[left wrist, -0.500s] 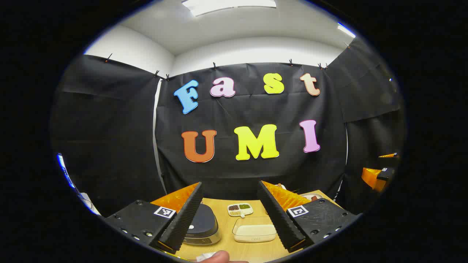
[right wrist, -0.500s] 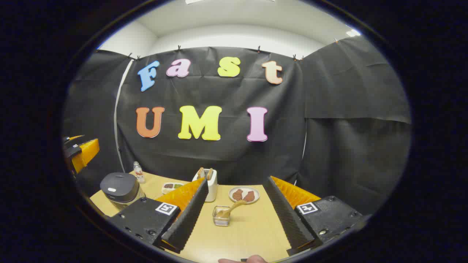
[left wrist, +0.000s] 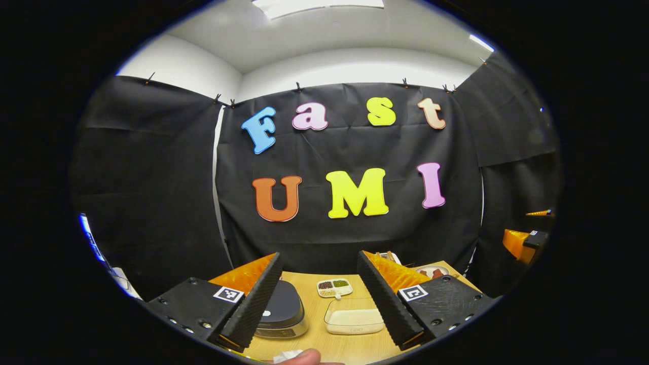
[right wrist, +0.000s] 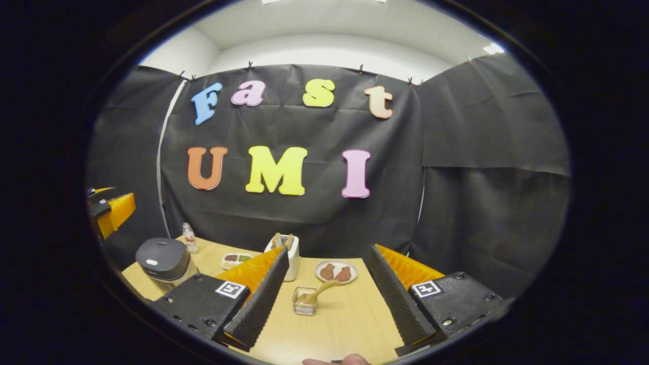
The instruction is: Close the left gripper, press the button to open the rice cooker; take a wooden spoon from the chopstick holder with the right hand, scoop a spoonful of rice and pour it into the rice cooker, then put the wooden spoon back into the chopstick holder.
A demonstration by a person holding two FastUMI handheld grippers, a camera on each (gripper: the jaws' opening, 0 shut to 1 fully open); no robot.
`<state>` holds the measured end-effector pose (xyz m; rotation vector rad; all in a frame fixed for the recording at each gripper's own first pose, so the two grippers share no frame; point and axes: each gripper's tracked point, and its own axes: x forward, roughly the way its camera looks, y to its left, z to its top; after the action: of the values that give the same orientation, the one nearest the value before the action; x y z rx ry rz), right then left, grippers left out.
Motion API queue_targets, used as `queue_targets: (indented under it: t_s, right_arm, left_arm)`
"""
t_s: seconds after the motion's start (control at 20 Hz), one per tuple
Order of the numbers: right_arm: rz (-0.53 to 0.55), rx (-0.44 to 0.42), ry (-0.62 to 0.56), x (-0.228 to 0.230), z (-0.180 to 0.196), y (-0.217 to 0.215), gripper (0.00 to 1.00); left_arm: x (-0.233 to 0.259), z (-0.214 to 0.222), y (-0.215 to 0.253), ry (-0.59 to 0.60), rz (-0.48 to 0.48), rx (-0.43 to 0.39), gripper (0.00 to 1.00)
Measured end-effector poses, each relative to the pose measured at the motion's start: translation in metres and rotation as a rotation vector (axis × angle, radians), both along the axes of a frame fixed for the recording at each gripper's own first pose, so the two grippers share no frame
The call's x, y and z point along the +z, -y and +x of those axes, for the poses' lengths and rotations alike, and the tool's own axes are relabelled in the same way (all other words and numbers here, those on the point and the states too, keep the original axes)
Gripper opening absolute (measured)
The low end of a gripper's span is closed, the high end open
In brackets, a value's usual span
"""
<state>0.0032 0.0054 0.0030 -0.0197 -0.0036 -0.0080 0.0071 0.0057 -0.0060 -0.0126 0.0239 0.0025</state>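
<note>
A dark-lidded rice cooker (left wrist: 282,315) stands shut on the wooden table, just past my left gripper's (left wrist: 319,299) near finger; it also appears at the left in the right gripper view as the rice cooker (right wrist: 163,259). A clear tray of white rice (left wrist: 354,321) lies between the left fingers' lines. My left gripper is open and holds nothing. In the right gripper view a small clear holder (right wrist: 304,300) carries a wooden spoon (right wrist: 323,289) leaning right. My right gripper (right wrist: 324,299) hangs open above and in front of it, apart from it.
A divided dish of beans (left wrist: 334,287) sits behind the rice tray. A white toaster (right wrist: 287,256), a plate with brown patties (right wrist: 336,271) and a small bottle (right wrist: 189,238) stand at the back of the table (right wrist: 345,319). The other gripper (right wrist: 109,210) shows at far left.
Both views have shifted slightly; the table objects sit a little higher in the frames. Both grippers stay open and empty.
</note>
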Motion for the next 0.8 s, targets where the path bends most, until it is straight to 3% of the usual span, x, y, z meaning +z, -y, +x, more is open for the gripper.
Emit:
queue_targets:
  t_s: [0.7,0.8]
  right_arm:
    - [-0.014,-0.005,-0.010,-0.0029,-0.0011,-0.0022,1.00]
    - [-0.018,-0.004,-0.010,-0.0010,-0.0005,-0.0049,1.00]
  left_arm:
    - [-0.0057,-0.0063,-0.0068,-0.047,-0.020,-0.034,0.95]
    - [-0.0097,-0.0058,-0.0103,-0.071,0.000,-0.030,0.89]
